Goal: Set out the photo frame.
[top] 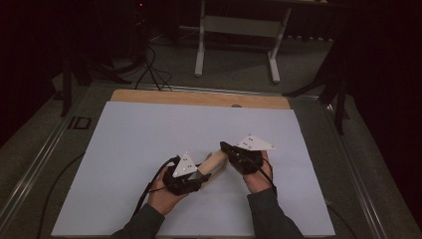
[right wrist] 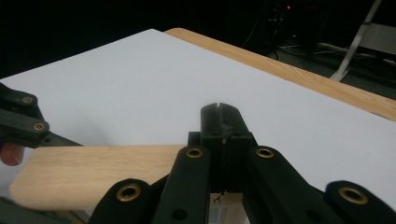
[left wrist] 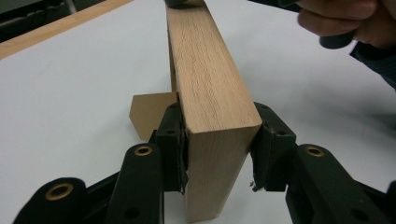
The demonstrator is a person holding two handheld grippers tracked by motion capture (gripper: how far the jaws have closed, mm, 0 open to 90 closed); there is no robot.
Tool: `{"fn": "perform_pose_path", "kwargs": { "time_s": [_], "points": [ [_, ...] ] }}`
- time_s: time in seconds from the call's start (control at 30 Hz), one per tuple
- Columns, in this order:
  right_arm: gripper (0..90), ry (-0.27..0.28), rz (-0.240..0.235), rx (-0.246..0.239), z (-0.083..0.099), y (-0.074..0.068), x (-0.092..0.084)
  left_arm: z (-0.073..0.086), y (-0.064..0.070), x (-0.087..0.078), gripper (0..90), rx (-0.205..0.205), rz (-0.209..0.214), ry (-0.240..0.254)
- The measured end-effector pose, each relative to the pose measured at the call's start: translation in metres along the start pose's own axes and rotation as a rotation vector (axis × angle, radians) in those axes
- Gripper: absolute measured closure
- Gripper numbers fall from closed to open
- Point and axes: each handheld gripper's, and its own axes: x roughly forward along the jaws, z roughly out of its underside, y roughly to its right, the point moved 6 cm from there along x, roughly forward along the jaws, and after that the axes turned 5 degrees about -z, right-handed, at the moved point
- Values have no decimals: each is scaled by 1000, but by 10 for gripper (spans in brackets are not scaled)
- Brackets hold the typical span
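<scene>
Above the white desk (top: 149,139) in the high view, a wooden block (top: 213,160) spans between the left tool (top: 191,180) and right tool (top: 230,149). In the left gripper view, half-open jaws clamp the block's end. In the right gripper view, jaws meet fully closed above the block, gripping nothing.

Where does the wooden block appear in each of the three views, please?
High view: the wooden block lies low in the middle, between the left gripper and the right gripper.
Left gripper view: it fills the centre, clamped between the jaws and running away to the top edge.
Right gripper view: it lies at lower left, behind the shut jaws.
Shared landmark: the white sheet on the table.
</scene>
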Motion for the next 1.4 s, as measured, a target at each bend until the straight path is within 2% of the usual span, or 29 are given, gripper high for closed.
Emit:
{"fn": "perform_pose_path", "kwargs": {
  "time_s": [0.23, 0.47, 0.63, 0.7, 0.83, 0.93, 1.17, 1.3, 1.4],
  "points": [
    [898, -11, 0, 3, 2, 1, 2, 1, -3, -2, 607, 10, 34, 0],
    [900, -10, 4, 7, 2, 0, 3, 1, -5, -3, 600, 14, 20, -4],
    [900, -13, 12, 10, 2, 0, 3, 2, -9, -4, 587, 14, -8, -9],
    [900, -14, 12, 11, 2, 1, 2, 2, -13, -4, 568, 15, -61, -14],
    [900, -17, 17, 13, 2, 1, 2, 2, -15, -4, 540, 30, -105, -24],
    [900, -20, 20, 13, 2, 1, 2, 2, -17, -4, 537, 27, -132, -30],
    [900, -25, 27, 10, 2, 1, 1, 3, -26, -5, 538, -17, -176, -44],
    [900, -29, 35, 2, 2, 0, 1, 3, -28, -5, 549, -22, -201, -48],
    [900, -31, 36, -2, 2, 0, 1, 3, -30, -5, 550, -27, -203, -48]
  ]
}}
